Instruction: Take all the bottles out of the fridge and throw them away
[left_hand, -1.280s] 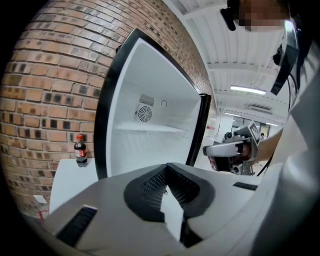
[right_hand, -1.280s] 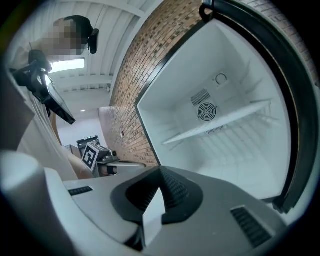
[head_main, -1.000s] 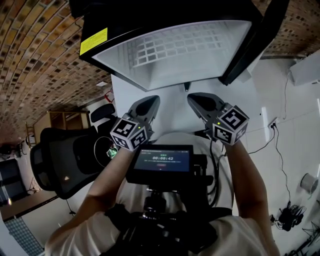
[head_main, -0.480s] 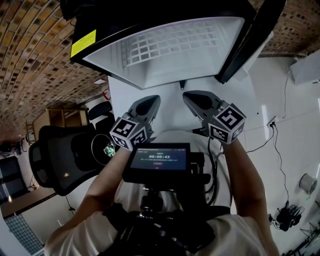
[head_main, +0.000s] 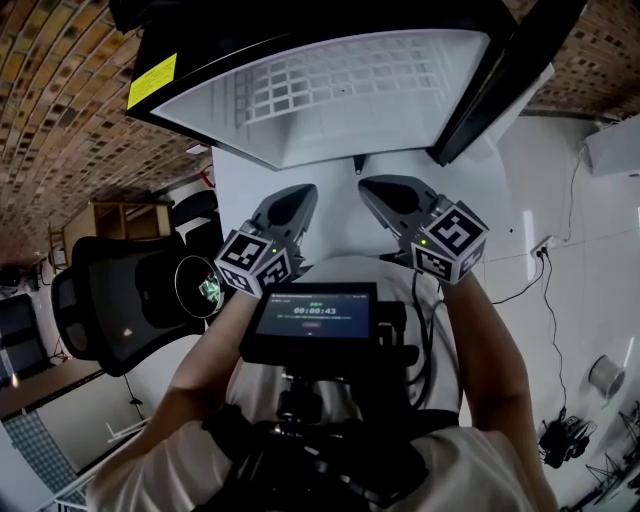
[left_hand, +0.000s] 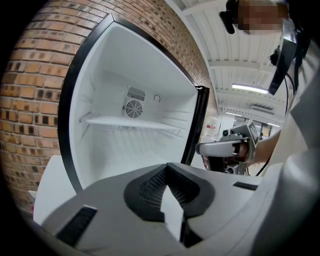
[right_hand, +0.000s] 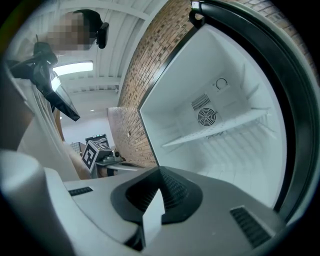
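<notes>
Both tools are aimed at the open fridge (head_main: 340, 110), apparently to look over its interior rather than to grasp anything. The left hand-held gripper (head_main: 298, 197) is clenched on nothing. Just beside it and level with it, the right hand-held gripper (head_main: 376, 190) is likewise clenched and empty. Inside the fridge a single shelf (left_hand: 125, 121) runs from wall to wall, bare above and below. No bottle shows in any view, which suggests the compartment is already cleared.
</notes>
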